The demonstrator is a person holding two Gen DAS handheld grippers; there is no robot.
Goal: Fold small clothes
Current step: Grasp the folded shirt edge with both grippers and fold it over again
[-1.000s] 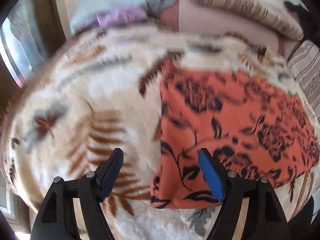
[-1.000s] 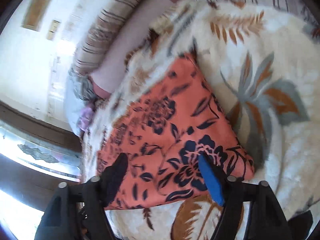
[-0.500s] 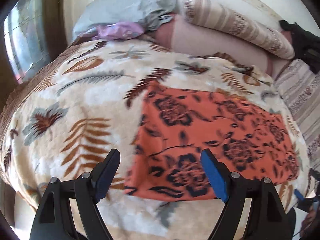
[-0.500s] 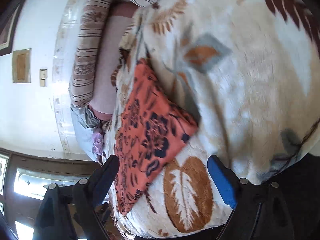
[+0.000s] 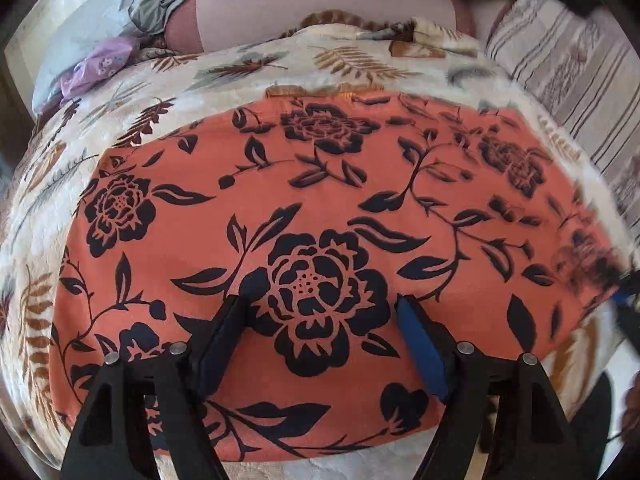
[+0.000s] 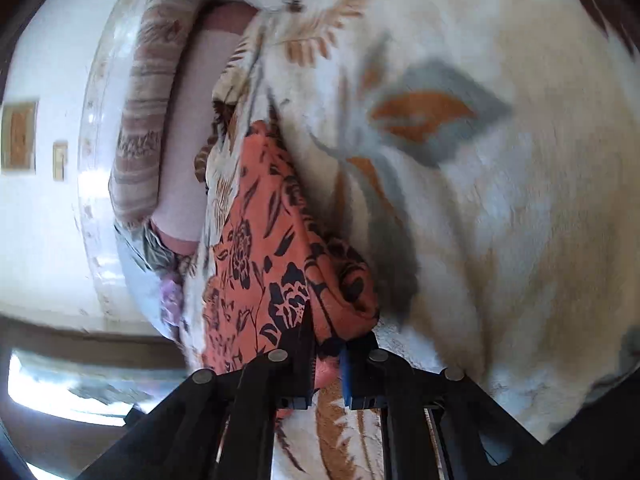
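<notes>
My right gripper (image 6: 327,354) is clamped on the near corner of the orange floral cloth (image 6: 256,256), its jaws pinched together with a bunched fold of fabric rising just beyond them. My left gripper (image 5: 320,320) hovers with its jaws wide apart over the near half of the same cloth (image 5: 312,208), holding nothing; I cannot tell whether its tips touch the fabric.

The cloth lies spread on the leaf-patterned blanket (image 6: 500,200) that covers the bed, mostly flat and smooth in the left view, its near edge straight along the blanket. Farther off sit a striped pillow (image 5: 568,64) at the right and a grey pillow (image 5: 100,28) at the far left.

I judge the task early (the cloth may already be doubled once, though I cannot confirm that): one corner is seized, the other side is not yet gripped, and the fold across is still to make.
</notes>
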